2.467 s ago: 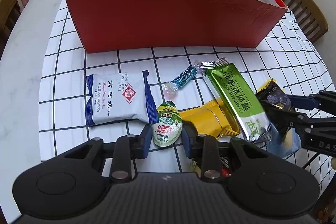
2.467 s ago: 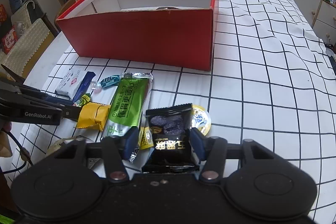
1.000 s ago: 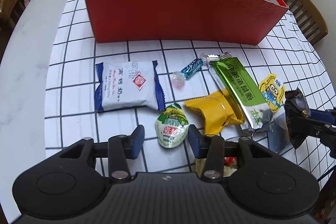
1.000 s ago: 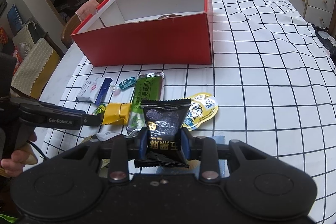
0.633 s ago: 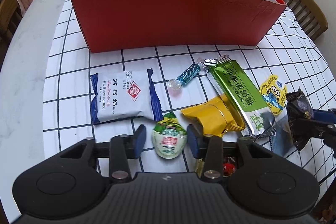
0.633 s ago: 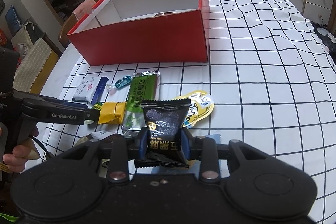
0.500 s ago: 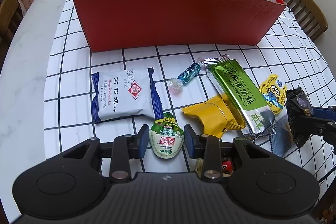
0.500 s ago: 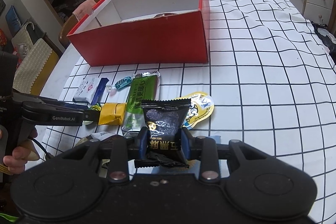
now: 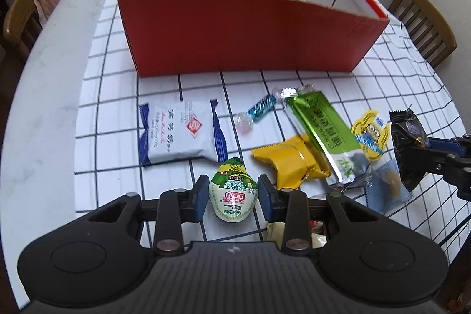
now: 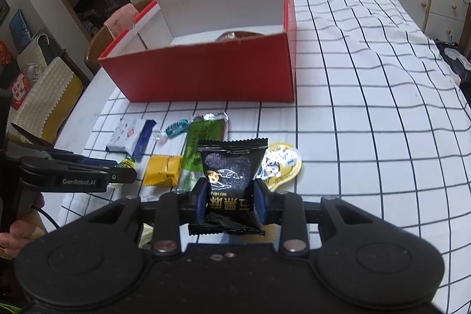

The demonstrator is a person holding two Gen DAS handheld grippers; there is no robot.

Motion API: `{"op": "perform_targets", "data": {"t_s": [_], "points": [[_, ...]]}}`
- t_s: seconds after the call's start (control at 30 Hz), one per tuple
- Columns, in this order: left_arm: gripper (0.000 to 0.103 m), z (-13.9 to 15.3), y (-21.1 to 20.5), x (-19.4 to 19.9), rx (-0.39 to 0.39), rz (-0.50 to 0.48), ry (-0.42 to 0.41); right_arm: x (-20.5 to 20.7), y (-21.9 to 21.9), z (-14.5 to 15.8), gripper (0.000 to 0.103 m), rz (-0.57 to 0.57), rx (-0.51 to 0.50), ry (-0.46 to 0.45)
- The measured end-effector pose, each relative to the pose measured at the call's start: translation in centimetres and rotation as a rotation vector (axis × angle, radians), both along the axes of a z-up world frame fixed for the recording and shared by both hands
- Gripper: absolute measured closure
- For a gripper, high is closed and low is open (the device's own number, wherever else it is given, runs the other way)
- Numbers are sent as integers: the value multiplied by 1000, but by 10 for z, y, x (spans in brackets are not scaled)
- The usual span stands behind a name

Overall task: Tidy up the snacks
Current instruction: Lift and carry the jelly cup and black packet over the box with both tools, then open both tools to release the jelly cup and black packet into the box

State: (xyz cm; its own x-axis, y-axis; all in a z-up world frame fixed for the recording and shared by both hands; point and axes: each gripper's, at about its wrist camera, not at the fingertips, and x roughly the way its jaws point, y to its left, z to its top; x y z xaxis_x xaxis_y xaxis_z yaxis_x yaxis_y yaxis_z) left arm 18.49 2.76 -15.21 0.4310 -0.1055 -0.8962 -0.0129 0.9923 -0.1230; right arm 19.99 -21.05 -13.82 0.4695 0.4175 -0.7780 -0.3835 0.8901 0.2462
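Red cardboard box (image 9: pixel 244 40) with white inner walls, open-topped, at the far side of a white, black-gridded tabletop (image 10: pixel 368 96), loose snacks scattered in front of it. Closed on a small green-and-white teardrop-shaped jelly cup (image 9: pixel 234 194): the left hand-held gripper (image 9: pixel 232 196), pads pressed to both sides of the cup after a brief closing of the jaws, cup seemingly just clear of the cloth. Clamped nearly shut on a black foil snack packet (image 10: pixel 231 181): the right hand-held gripper (image 10: pixel 229 196), packet upright between the pads and lifted off the cloth. Left lying on the cloth: a white-and-blue biscuit pouch (image 9: pixel 179 134), a teal twist-wrapped candy (image 9: pixel 260 109), a long green foil bar (image 9: pixel 326 137) overlapping a crumpled yellow wrapper (image 9: pixel 290 161), and a round yellow cartoon-printed lid (image 9: pixel 369 137).

Likely step: carrying both held snacks forward into the box. Best done with a straight lift clear of the near red wall before any release, steady pressure on the rounded cup, which looks prone to slipping out of flat pads, and a drop onto bare floor inside, away from the brown item (image 10: pixel 238 36) already there.
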Motion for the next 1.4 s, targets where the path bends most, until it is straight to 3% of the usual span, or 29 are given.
{"op": "perform_targets", "data": {"t_s": [0.43, 0.73, 0.97, 1.4], "points": [[68, 75, -5, 27, 36, 13, -185, 28, 10, 53, 71, 33, -8, -154], [68, 103, -5, 74, 99, 36, -248, 75, 25, 84, 71, 47, -27, -242], [68, 103, -1, 113, 151, 61, -243, 114, 39, 86, 71, 49, -44, -240], [68, 68, 1, 167, 232, 92, -158, 172, 70, 48, 71, 84, -115, -158]]}}
